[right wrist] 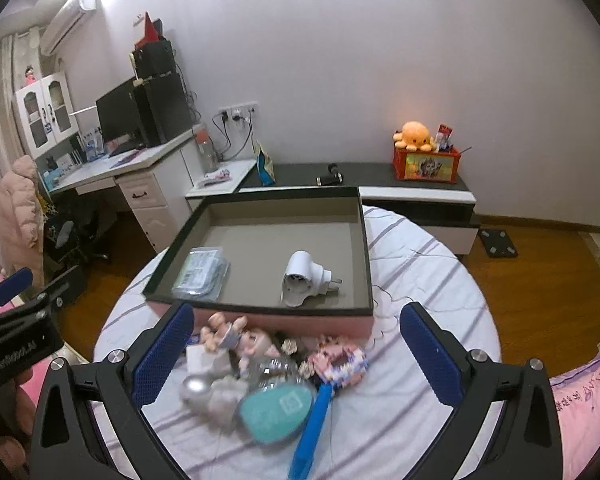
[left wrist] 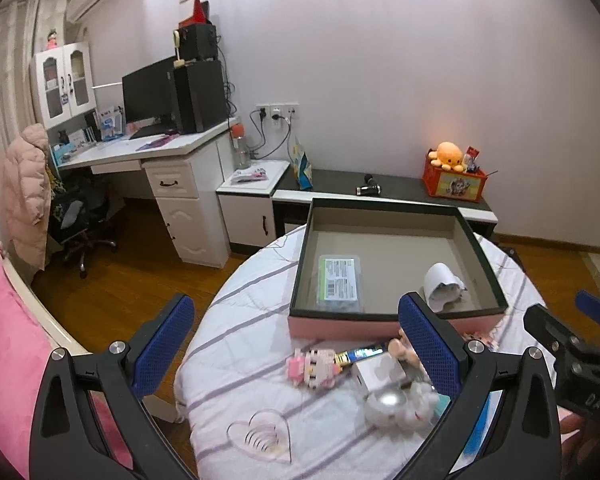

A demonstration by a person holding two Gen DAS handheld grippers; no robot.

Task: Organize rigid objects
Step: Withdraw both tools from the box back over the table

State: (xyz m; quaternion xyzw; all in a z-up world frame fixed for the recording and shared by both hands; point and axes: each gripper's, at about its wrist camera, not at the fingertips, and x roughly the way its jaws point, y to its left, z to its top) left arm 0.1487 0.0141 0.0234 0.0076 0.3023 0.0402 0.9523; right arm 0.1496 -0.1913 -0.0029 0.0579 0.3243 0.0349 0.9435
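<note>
A shallow pink-sided box (left wrist: pixel 384 236) (right wrist: pixel 260 236) sits on a round striped table (left wrist: pixel 236 320) (right wrist: pixel 428 280). It holds a clear plastic case (left wrist: pixel 339 282) (right wrist: pixel 200 274) and a white plug adapter (left wrist: pixel 444 282) (right wrist: pixel 304 278). In front of the box lies a pile: a pink brick figure (left wrist: pixel 312 368) (right wrist: pixel 342 362), a doll (right wrist: pixel 232 338), a teal oval case (right wrist: pixel 276 410), a blue stick (right wrist: pixel 312 428), a silver ball toy (left wrist: pixel 392 402) (right wrist: pixel 198 388). My left gripper (left wrist: pixel 296 344) is open above the table's left part. My right gripper (right wrist: pixel 296 350) is open above the pile.
A clear heart-shaped piece (left wrist: pixel 260 434) lies near the table's front. A low dark cabinet (left wrist: pixel 380 190) with an orange crate (left wrist: pixel 454 184) stands behind. A white desk (left wrist: pixel 148 152) and chair (left wrist: pixel 80 216) are at the left. Pink bedding (left wrist: pixel 4 340) is at the near left.
</note>
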